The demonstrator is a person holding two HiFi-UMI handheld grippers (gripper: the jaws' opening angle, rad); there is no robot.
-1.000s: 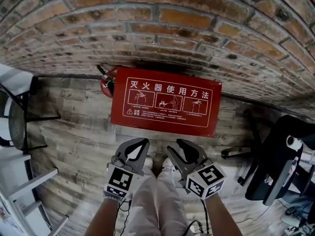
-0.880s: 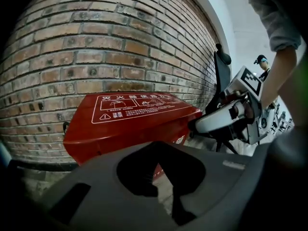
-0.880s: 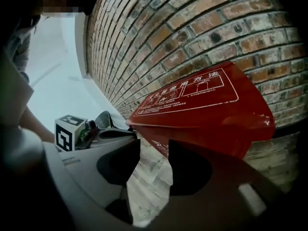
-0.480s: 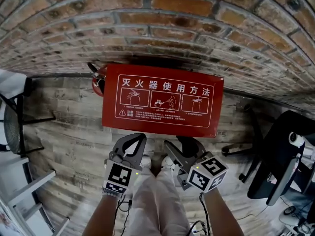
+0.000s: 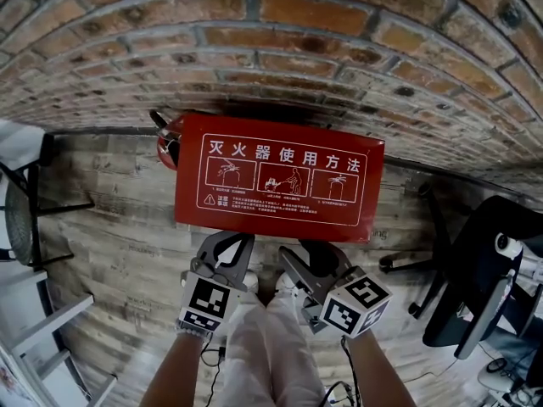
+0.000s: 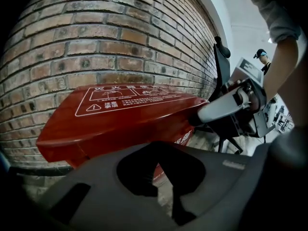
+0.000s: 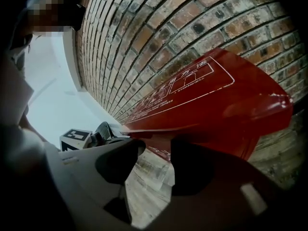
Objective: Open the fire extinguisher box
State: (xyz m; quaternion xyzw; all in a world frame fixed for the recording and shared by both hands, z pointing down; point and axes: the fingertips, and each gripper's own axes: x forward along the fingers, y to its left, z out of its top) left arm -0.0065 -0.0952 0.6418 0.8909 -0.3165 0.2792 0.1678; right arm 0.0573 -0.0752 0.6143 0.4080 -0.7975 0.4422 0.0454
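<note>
The red fire extinguisher box (image 5: 280, 176) stands on the floor against the brick wall, its lid printed with white instruction pictures. My left gripper (image 5: 227, 239) is open at the lid's front edge, left of centre. My right gripper (image 5: 316, 249) is open beside it, tips tucked under the same edge. In the left gripper view the lid (image 6: 125, 109) hangs just above the jaws of my left gripper (image 6: 159, 150), with nothing between them. In the right gripper view the lid (image 7: 211, 100) runs over my right gripper (image 7: 156, 148), with floor showing between its jaws. Whether they touch the lid is unclear.
A red extinguisher (image 5: 166, 142) stands at the box's left end. A black mesh chair (image 5: 21, 219) and a white rack (image 5: 51, 320) are at the left. A black chair (image 5: 484, 270) is at the right. My legs are just behind the grippers.
Both grippers have moved forward from just short of the lid to its front edge. The right jaws have spread wider. The box looks closer in the head view.
</note>
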